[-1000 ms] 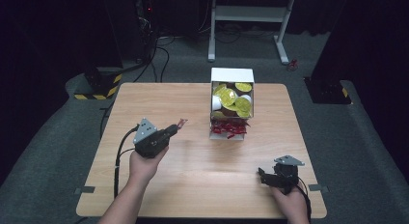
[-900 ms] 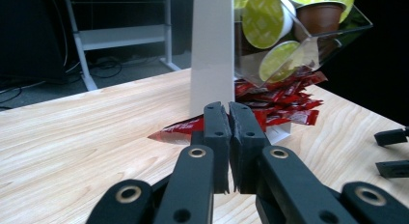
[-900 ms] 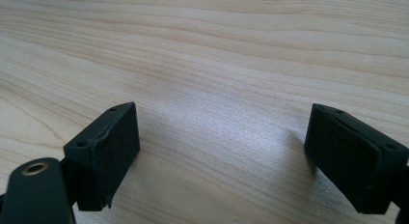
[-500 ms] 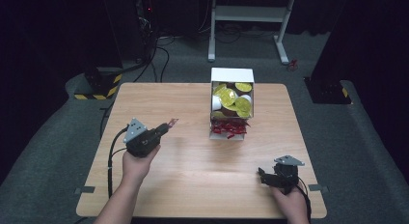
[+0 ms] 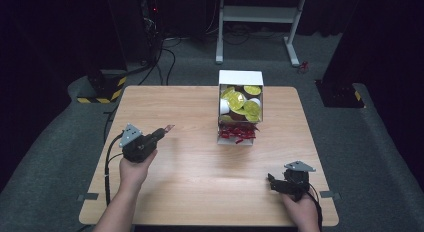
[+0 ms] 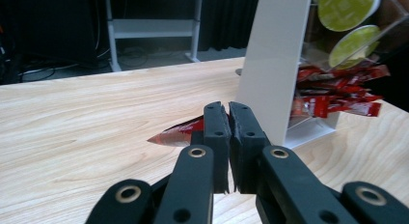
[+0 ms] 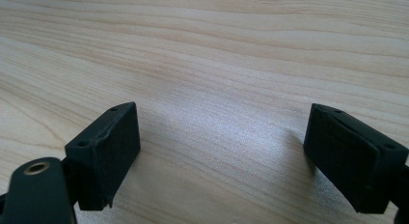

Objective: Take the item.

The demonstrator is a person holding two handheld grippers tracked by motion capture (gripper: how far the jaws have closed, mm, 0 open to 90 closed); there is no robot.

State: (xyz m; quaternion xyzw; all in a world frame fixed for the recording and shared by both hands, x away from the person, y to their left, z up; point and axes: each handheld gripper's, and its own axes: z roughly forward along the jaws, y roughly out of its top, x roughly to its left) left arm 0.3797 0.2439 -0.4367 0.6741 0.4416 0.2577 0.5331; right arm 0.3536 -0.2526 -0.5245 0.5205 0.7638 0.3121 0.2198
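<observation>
On the wooden table, the left gripper sits at about nine o'clock of the tabletop in the high view, held in the person's left hand, its jaws pointing toward two o'clock. Those jaws are pressed together on a small red packet, which juts out past the tips to the left in the left gripper view and shows as a reddish sliver at the gripper's tip from above. The packet hangs just above the wood, near the white box but apart from it. That box stands at twelve o'clock of the table's middle, holding yellow-green lidded cups, with a heap of more red packets spilling from its clear lower front. The right gripper rests at five o'clock, near the table's front edge, held in the right hand; its jaws stand wide apart with bare wood between them, gripping nothing, well apart from the box.
</observation>
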